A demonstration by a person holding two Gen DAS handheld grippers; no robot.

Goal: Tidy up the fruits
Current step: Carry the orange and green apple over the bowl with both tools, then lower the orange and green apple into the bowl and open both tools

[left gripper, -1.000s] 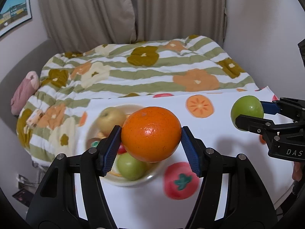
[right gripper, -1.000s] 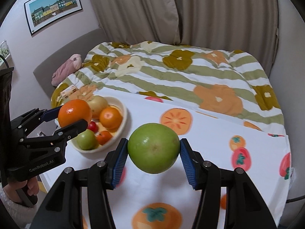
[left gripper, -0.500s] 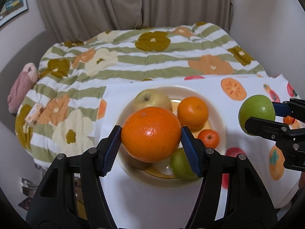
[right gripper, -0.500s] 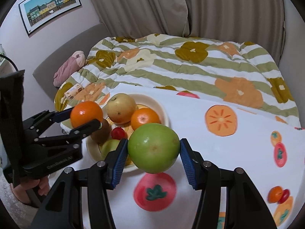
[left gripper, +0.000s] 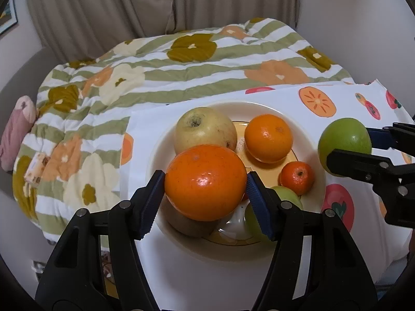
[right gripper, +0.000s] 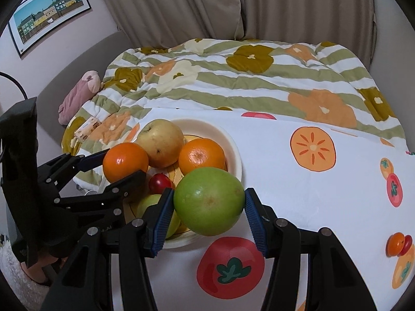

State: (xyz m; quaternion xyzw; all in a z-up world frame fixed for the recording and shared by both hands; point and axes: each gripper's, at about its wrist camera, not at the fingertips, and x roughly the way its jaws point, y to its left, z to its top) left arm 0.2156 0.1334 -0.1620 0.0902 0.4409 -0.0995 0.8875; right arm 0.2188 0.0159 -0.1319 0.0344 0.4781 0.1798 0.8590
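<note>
The left gripper (left gripper: 206,182), its jaws having just eased apart a little, holds an orange (left gripper: 205,181) above the near part of the bowl (left gripper: 155,165), while the right gripper (right gripper: 208,202) clamps a green fruit (right gripper: 208,200) just over the bowl's near rim. The bowl is crowded (pear (left gripper: 205,131), two smaller oranges, a green fruit). A fruit let go here may land on the heap and roll onto the table (right gripper: 298,194); the near-rim drop looks riskier.
</note>
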